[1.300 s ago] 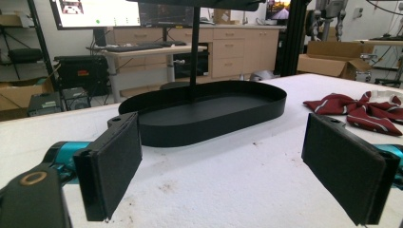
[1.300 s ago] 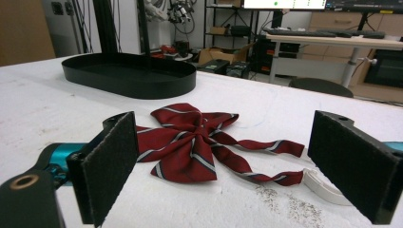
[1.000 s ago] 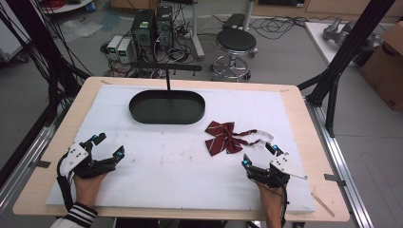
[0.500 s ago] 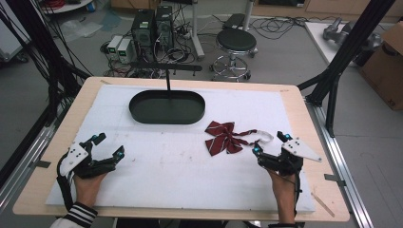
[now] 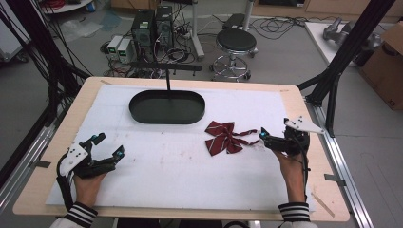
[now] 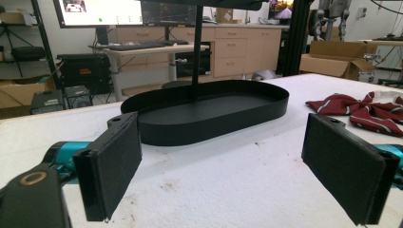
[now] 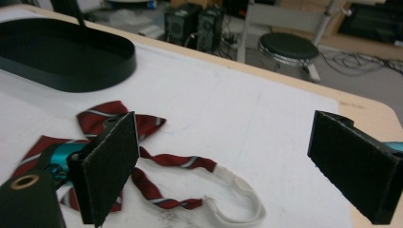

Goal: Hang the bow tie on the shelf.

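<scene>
A dark red striped bow tie (image 5: 225, 137) lies on the white mat right of centre, its strap and white elastic loop (image 7: 228, 194) trailing to the right. My right gripper (image 5: 273, 131) is open beside the strap's end and points left at it. In the right gripper view the gripper (image 7: 233, 166) straddles the loop without touching it, and the bow tie (image 7: 114, 121) lies behind the left pad. My left gripper (image 5: 107, 145) rests open near the front left with nothing between its pads (image 6: 111, 166). From there the bow tie (image 6: 361, 107) shows far right.
A black oval tray (image 5: 138, 111) with an upright post stands at the back centre of the mat; its rim (image 6: 266, 107) is ahead of the left gripper, and its rim (image 7: 119, 61) shows at upper left. Beyond the table are a stool (image 5: 236, 40) and computers on the floor.
My right gripper has moved away from the front edge, farther up the table and rightward, and turned to face left at the strap's end. The left gripper has not moved.
</scene>
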Demonstrator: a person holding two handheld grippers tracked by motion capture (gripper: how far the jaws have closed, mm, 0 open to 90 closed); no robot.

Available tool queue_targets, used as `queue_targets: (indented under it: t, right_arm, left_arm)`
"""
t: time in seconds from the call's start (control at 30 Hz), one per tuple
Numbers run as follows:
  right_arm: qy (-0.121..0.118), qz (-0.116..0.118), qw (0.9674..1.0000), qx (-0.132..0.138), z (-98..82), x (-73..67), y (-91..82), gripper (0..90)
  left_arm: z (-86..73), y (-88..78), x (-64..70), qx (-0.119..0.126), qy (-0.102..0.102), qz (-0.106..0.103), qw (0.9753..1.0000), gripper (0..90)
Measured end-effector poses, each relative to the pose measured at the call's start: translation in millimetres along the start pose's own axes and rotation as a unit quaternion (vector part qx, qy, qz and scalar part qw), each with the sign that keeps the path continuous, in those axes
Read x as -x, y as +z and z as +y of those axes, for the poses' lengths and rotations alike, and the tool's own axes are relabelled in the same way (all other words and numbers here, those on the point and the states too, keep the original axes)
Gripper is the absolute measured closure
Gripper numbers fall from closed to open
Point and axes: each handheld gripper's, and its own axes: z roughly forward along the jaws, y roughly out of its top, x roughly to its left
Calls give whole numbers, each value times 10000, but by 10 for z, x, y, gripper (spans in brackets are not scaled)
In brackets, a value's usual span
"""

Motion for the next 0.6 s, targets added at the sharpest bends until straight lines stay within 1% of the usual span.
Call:
queue_targets:
  t: [0.03, 0.07, 0.1, 0.13, 0.17, 0.2, 0.23, 0.27, 0.3, 0.33, 0.37, 0.4, 0.43, 0.47, 0.53, 0.57, 0.6]
  right_arm:
    - [-14, -64, 9999, -80, 31, 38, 28, 90]
    - [-14, -64, 9999, -80, 31, 38, 28, 90]
    - [-3, -73, 9998, -167, 55, 65, 51, 90]
    - [6, -99, 9996, -265, 77, 90, 72, 89]
    - [-2, -161, 9988, -452, 119, 136, 116, 90]
    - [9, -180, 9985, -511, 132, 157, 135, 90]
    - [9, -180, 9985, -511, 132, 157, 135, 90]
    - [92, -141, 9970, -753, 152, 199, 188, 90]
    - [92, -141, 9970, -753, 152, 199, 188, 90]
    - [128, -120, 9964, -835, 155, 212, 210, 90]
    - [182, -62, 9945, -1025, 162, 238, 272, 91]
    - [207, -56, 9937, -1100, 159, 249, 305, 91]
    - [225, -58, 9932, -1143, 153, 253, 333, 114]
    - [200, -15, 9923, -1222, 144, 257, 361, 155]
    - [136, 0, 9903, -1380, 125, 256, 424, 166]
    - [140, 25, 9897, -1422, 117, 260, 447, 178]
    - [200, 61, 9885, -1495, 103, 264, 487, 186]
  left_arm:
    - [0, 0, 3, 8, 12, -4, 10000, 136]
    - [0, 0, 3, 8, 12, -4, 10000, 136]
    - [-1, 0, 6, 28, 15, 11, 10000, 136]
    - [-1, -2, 8, 33, 17, 18, 10000, 136]
    - [-2, -2, 8, 35, 17, 20, 10000, 137]
    - [-1, -2, 7, 32, 15, 22, 10000, 137]
    - [-1, -2, 7, 32, 15, 22, 10000, 137]
    - [-1, -2, 8, 32, 17, 22, 10000, 137]
    - [-1, -2, 8, 29, 19, 24, 10000, 137]
    - [-1, -2, 9, 28, 21, 24, 10000, 137]
    - [-1, -2, 9, 27, 22, 23, 10000, 137]
    - [-1, -2, 9, 29, 23, 24, 10000, 137]
    - [-1, -2, 9, 28, 20, 22, 10000, 137]
    - [-1, -2, 9, 29, 21, 21, 10000, 138]
    - [-1, -3, 9, 28, 23, 22, 10000, 138]
    - [-1, -2, 9, 31, 21, 22, 10000, 138]
    - [-1, -2, 9, 31, 21, 22, 10000, 139]
